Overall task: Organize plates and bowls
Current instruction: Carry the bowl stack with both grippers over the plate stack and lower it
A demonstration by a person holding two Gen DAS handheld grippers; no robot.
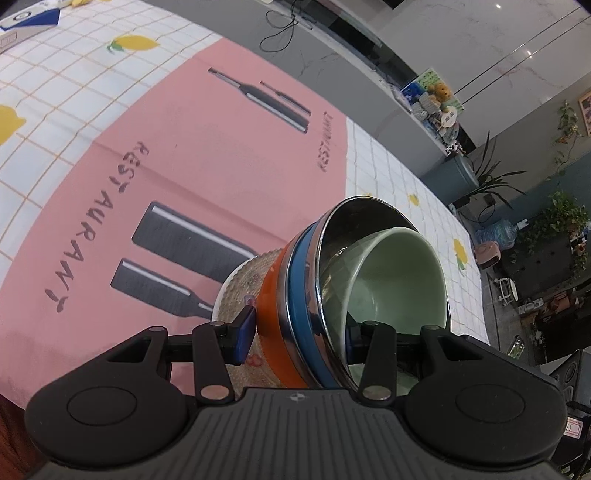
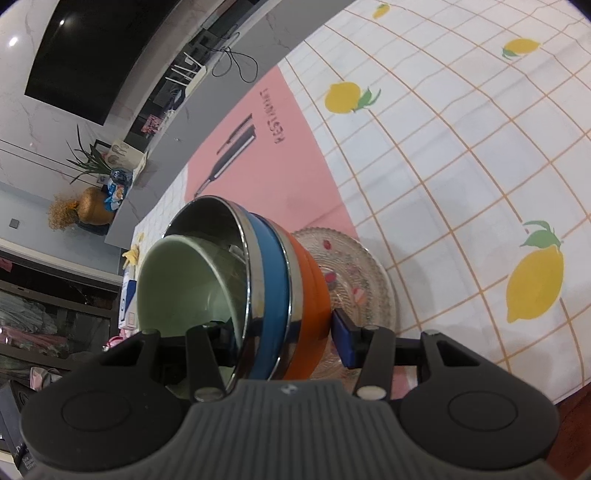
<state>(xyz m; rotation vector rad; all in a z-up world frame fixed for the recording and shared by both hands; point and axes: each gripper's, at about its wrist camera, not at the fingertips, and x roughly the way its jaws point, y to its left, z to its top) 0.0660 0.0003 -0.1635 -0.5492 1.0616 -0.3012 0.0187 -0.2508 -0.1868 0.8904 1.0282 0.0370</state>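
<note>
Three bowls sit nested: a pale green bowl [image 1: 399, 273] [image 2: 184, 280] inside a steel-lined blue bowl [image 1: 303, 280] [image 2: 269, 273], and that one inside an orange bowl [image 1: 271, 291] [image 2: 312, 291]. My left gripper [image 1: 299, 336] is shut on one side of the stack's rim, with one finger inside the green bowl and a blue pad against the orange wall. On the opposite side my right gripper [image 2: 282, 339] clamps the rim the same way. A patterned glass plate [image 1: 236, 288] [image 2: 362, 266] lies right under the orange bowl. I cannot tell whether they touch.
Below the stack is a pink placemat [image 1: 184, 147] [image 2: 280, 177] printed with knives, on a white lemon-print tablecloth [image 1: 55, 92] [image 2: 443, 166]. A blue and white box [image 1: 29, 20] lies at the far corner. Beyond the table edge stand a grey counter [image 1: 369, 92], plants and furniture.
</note>
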